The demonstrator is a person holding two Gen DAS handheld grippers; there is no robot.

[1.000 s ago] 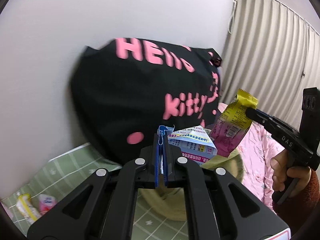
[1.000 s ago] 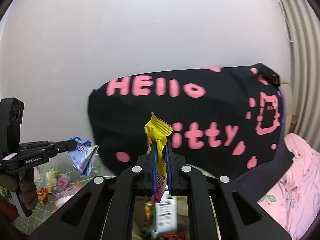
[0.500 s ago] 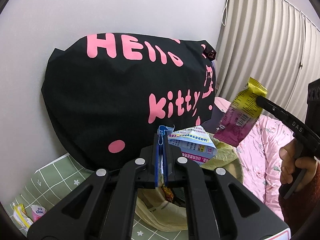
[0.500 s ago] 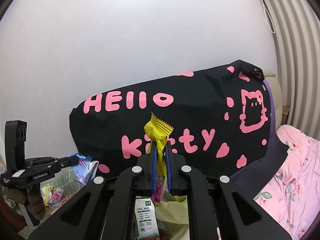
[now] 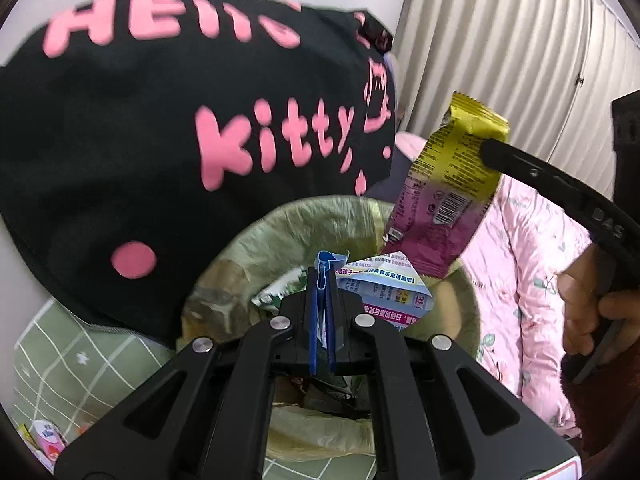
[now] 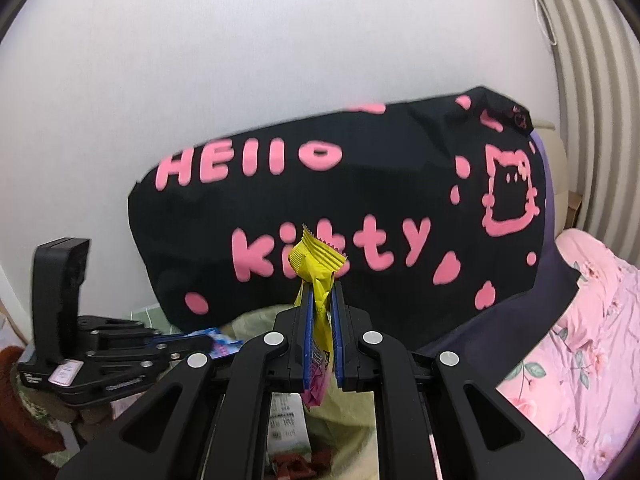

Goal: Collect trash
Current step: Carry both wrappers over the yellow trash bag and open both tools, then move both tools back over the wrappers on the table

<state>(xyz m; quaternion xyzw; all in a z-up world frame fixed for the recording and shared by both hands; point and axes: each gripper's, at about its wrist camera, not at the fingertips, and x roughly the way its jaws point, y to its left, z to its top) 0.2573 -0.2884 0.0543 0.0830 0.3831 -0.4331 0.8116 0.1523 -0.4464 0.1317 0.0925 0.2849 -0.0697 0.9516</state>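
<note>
A bin lined with a yellow-green bag (image 5: 320, 220) stands below both grippers, with wrappers inside. My left gripper (image 5: 322, 276) is shut on a blue and white wrapper (image 5: 384, 288), held over the bin's opening. My right gripper (image 6: 320, 292) is shut on a yellow and magenta snack wrapper (image 6: 316, 264), also over the bin; in the left wrist view that wrapper (image 5: 448, 196) hangs from the right gripper's black finger (image 5: 532, 172) above the bin's right rim. In the right wrist view the left gripper (image 6: 200, 338) shows at lower left with the blue wrapper (image 6: 224, 344).
A large black cushion with pink lettering (image 5: 160, 128) leans on the white wall behind the bin. A pink floral bedspread (image 5: 532, 264) lies to the right, curtains (image 5: 500, 48) behind it. A green checked mat (image 5: 76, 360) at lower left carries small wrappers (image 5: 44, 440).
Both grippers have come closer to the bin and tilted down; the bin's opening now fills the middle of the left wrist view. Both wrappers stay gripped.
</note>
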